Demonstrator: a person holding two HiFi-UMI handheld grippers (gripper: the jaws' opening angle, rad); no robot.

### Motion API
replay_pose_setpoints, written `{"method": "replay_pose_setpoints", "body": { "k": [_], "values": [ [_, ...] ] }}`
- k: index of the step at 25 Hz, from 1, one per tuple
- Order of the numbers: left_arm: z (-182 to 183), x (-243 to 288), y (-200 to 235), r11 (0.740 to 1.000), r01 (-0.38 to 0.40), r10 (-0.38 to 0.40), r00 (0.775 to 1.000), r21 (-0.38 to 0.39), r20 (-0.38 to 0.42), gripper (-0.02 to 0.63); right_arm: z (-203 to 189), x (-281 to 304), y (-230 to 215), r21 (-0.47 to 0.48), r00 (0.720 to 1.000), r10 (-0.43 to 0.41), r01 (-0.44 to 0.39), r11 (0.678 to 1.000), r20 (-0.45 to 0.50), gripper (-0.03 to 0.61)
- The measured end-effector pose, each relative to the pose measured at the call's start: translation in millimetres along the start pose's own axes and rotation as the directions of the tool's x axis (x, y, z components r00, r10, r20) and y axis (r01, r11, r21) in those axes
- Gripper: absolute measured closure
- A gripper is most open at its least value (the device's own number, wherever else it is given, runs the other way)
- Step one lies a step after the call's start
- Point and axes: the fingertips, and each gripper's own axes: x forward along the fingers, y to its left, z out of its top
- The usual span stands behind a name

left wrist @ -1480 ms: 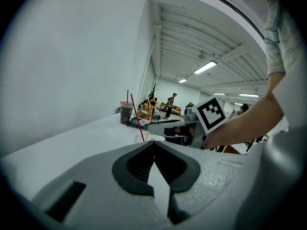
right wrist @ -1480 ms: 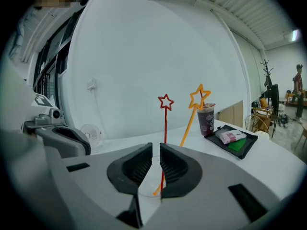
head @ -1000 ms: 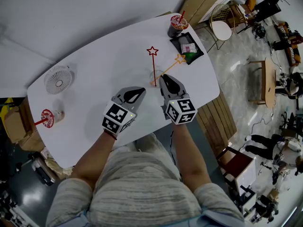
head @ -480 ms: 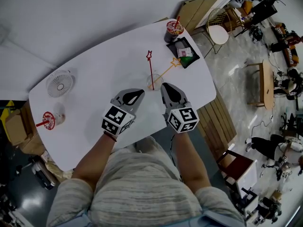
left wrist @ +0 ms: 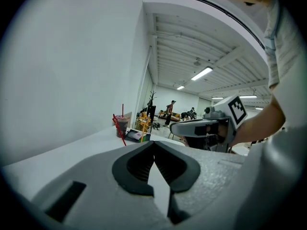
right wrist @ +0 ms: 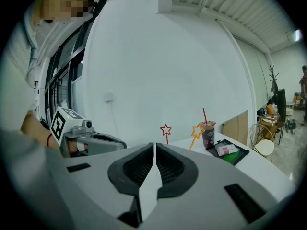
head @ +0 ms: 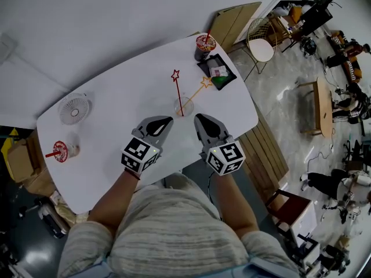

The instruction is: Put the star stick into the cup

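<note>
A small clear cup stands near the middle of the white table. A red star stick and a yellow star stick both rest in it and lean outward. My left gripper sits just in front of the cup on its left side, shut and empty. My right gripper sits in front of it on the right, also shut and empty. In the right gripper view the red star and the yellow star rise beyond the shut jaws. The cup itself is hidden there.
A dark drink cup with a red straw and a black tray stand at the table's far right end. A small white fan and a red-lidded cup are at the left. A wooden bench lies right of the table.
Both grippers have drawn back from the cup toward me, the right one most. The two star sticks stay in the cup. The jaws stayed shut.
</note>
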Motion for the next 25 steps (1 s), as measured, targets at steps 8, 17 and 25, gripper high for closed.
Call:
{"method": "replay_pose_setpoints", "body": {
  "k": [8,17,25],
  "values": [
    [12.8,-15.2,-23.2,1.0,0.014,-0.015,0.999,0.008,0.035,0.6,8.3,-30.8,24.7,-0.009,0.998,0.055,-0.056,0.998,-0.015,0.558],
    [21.6,-30.3,-46.8,0.999,0.036,-0.036,0.997,-0.001,0.064,0.6,12.4,-61.9,40.2,-0.006,0.997,0.076,-0.076,0.997,-0.01,0.558],
    [25.9,-44.6,-66.5,0.999,0.047,-0.046,0.995,-0.015,0.085,0.598,18.4,-74.5,51.4,0.017,0.996,0.088,-0.088,0.996,0.01,0.567]
  ]
}}
